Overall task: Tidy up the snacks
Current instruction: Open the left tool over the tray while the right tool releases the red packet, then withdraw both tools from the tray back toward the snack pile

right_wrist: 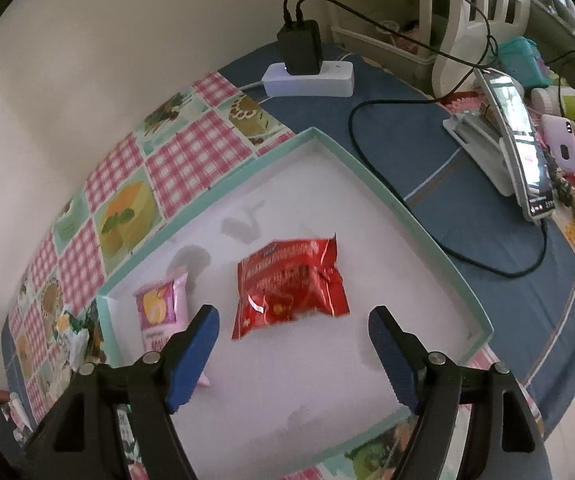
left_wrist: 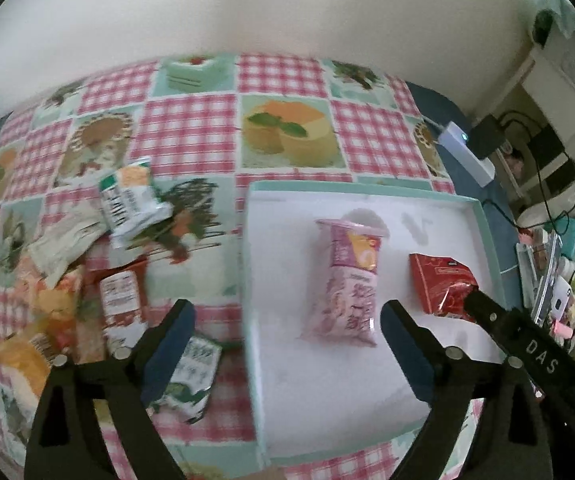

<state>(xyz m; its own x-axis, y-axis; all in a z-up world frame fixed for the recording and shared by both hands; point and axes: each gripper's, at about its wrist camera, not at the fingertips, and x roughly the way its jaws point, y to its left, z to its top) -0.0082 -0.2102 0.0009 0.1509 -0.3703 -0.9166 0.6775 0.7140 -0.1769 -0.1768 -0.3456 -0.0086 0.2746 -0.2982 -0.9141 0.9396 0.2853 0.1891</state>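
A white tray with a mint rim (left_wrist: 367, 190) (right_wrist: 439, 256) lies on the checked tablecloth. In it lie a pink snack packet (left_wrist: 347, 284) (right_wrist: 163, 308) and a red foil packet (left_wrist: 443, 284) (right_wrist: 291, 288). My left gripper (left_wrist: 287, 320) is open and empty above the tray's left edge. My right gripper (right_wrist: 293, 332) is open and empty just above the red packet; one of its fingers (left_wrist: 499, 320) shows in the left wrist view at that packet. Loose snacks lie left of the tray: a green-white packet (left_wrist: 131, 196), a red-white packet (left_wrist: 121, 304), another green-white one (left_wrist: 191, 380).
A white power strip (right_wrist: 311, 80) with a black charger (right_wrist: 299, 46) and cables lies behind the tray. A phone on a stand (right_wrist: 523, 152) and small clutter sit at the right. The wall runs behind the table.
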